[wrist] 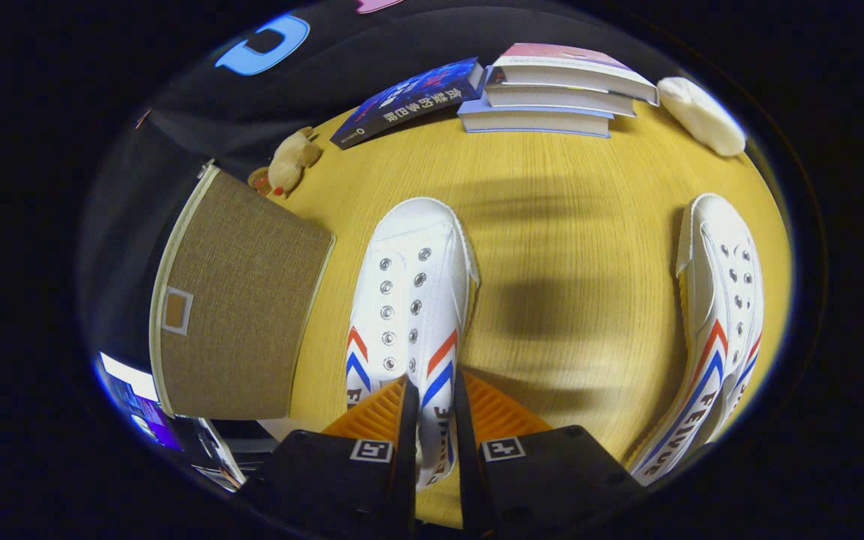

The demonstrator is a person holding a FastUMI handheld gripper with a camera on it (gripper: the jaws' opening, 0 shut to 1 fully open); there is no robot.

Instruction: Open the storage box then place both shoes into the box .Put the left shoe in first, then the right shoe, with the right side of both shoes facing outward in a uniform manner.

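While pinched at its side by the hand-held gripper, white striped shoe.

single fisheye view, mounted on the tongs, looking forward and steeply down along the two fingers at the lower middle of the view. camera sits close above the worktop; the near shoe lies right at the fingertips. far field reaches the book stack at the worktop's back edge. strong barrel distortion bends straight edges. no second view, so no overlap.
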